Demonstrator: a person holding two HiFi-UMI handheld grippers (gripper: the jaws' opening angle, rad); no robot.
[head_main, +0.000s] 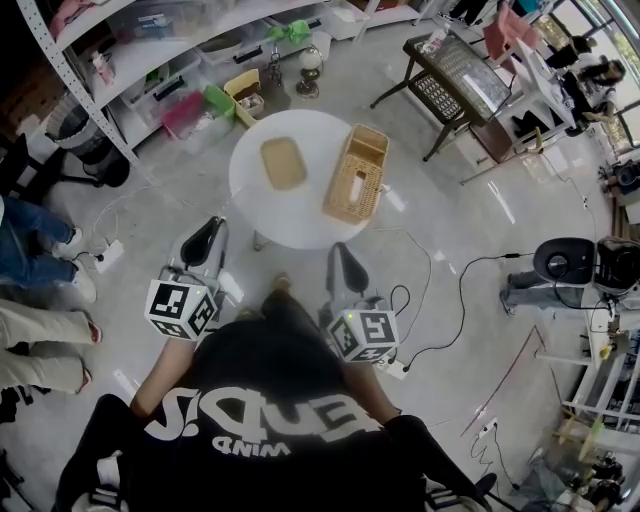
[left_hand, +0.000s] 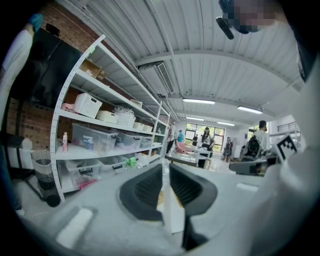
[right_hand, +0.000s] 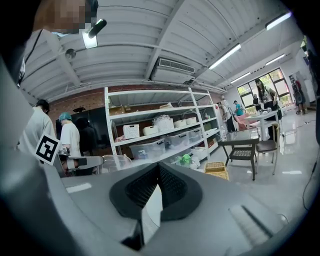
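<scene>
left gripper (head_main: 212, 226) and right gripper (head_main: 341, 250), jaws clenched empty, hover well short of the wicker basket (head_main: 357, 173).

floor (head_main: 470, 230): glossy, pale grey | brick wall (left_hand: 30, 125): red, behind rack | shelving rack (head_main: 150, 60): white metal, loaded with clear bins | ceiling (right_hand: 150, 40): white corrugated panels | tube lights (right_hand: 225, 56): lit | windows (left_hand: 192, 131): far end, daylight | furniture: round white table (head_main: 300, 215), dark mesh-top table (head_main: 455, 70)
</scene>
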